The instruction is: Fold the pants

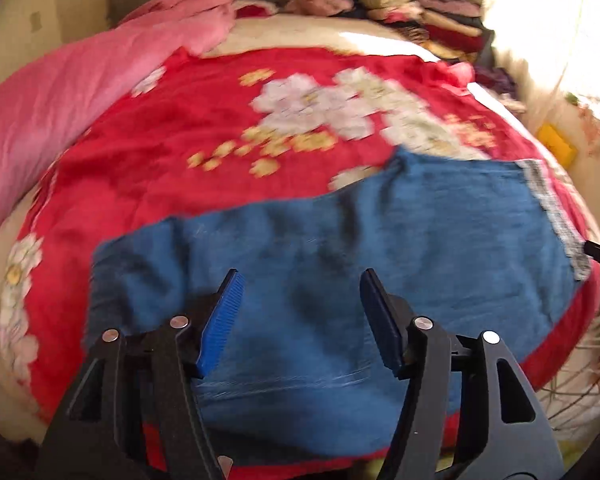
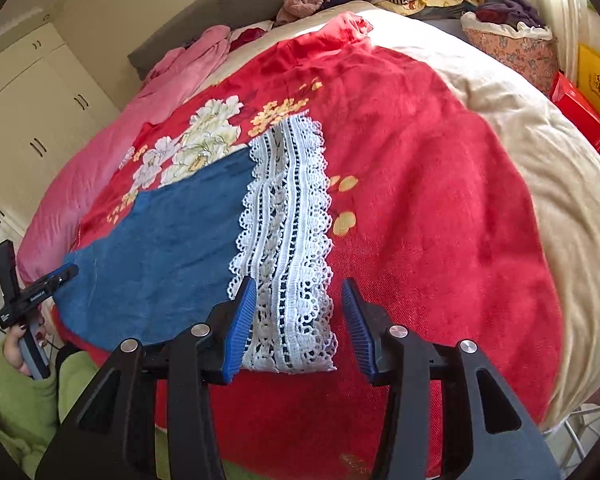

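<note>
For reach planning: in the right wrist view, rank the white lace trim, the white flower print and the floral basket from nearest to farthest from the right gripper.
From the right gripper:
1. White lace trim, between the fingers.
2. White flower print, upper left on the blanket.
3. Floral basket, far upper right beyond the bed.

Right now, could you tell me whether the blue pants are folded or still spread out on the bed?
Folded, it seems: the blue pants lie flat as one compact panel on the red blanket, lace hem at one end.
</note>
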